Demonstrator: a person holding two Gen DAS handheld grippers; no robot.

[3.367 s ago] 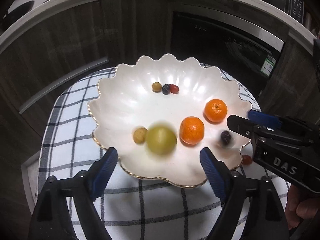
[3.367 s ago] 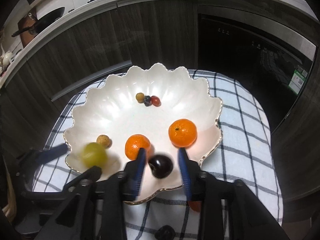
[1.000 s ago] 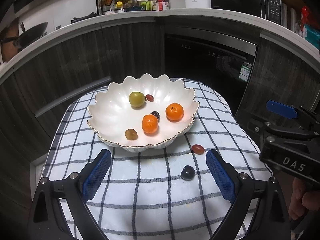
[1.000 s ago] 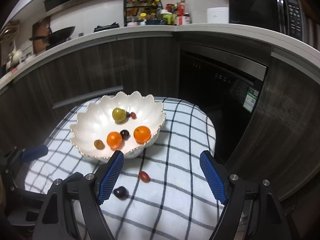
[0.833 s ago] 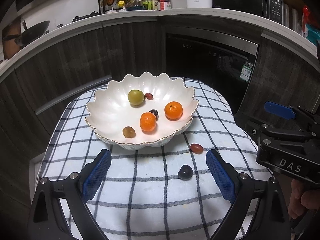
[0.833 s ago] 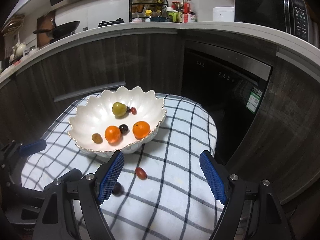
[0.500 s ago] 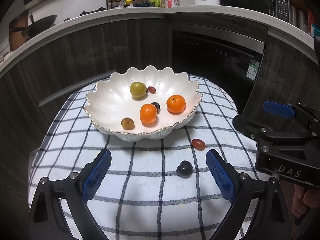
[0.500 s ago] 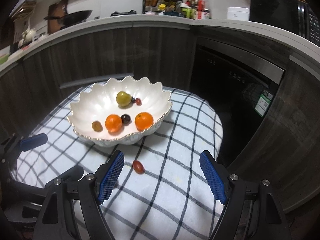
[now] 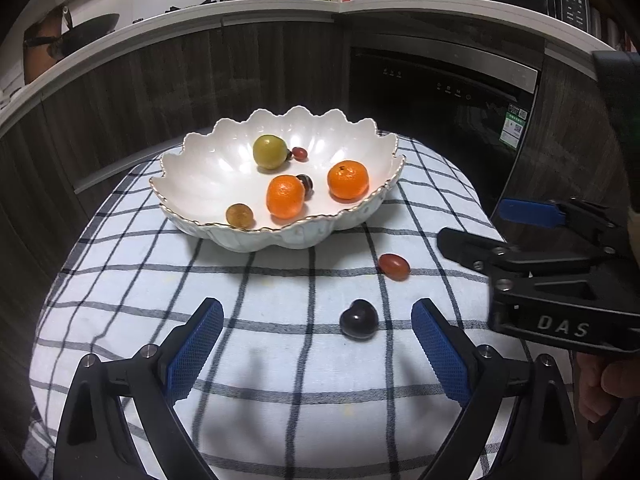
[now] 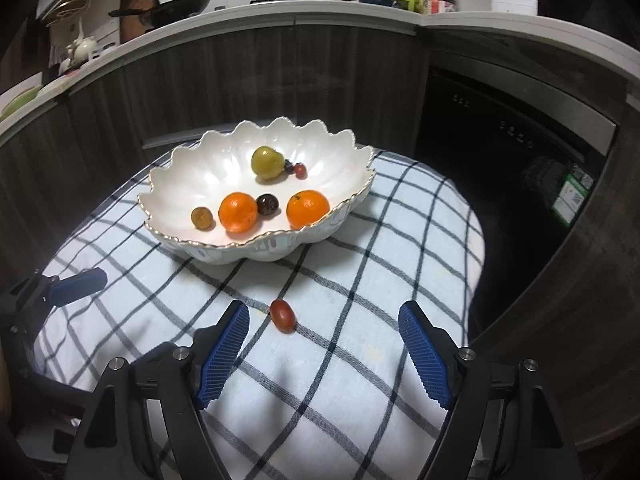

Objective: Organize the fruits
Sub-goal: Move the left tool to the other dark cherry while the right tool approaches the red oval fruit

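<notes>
A white scalloped bowl (image 9: 192, 168) with a gold rim stands on a checked cloth; it also shows in the right wrist view (image 10: 180, 172). It holds two oranges (image 9: 285, 196) (image 9: 347, 179), a green fruit (image 9: 270, 151), a brown fruit (image 9: 239, 215) and small dark and red fruits. A dark cherry (image 9: 359, 319) and a red grape tomato (image 9: 394, 266) lie on the cloth in front of the bowl. My left gripper (image 9: 316, 348) is open and empty, just before the cherry. My right gripper (image 10: 323, 354) is open and empty, just before the tomato (image 10: 283, 315).
The checked cloth (image 9: 280, 400) covers a small round table with its edges close on all sides. Dark cabinets and a black oven (image 9: 440, 92) stand behind. The right gripper's body (image 9: 560, 304) shows at the right of the left wrist view.
Both grippers have drawn back from the bowl and dropped lower toward the cloth. The dark cherry held by the right gripper 3.4 s ago now lies in the bowl. Both stay open.
</notes>
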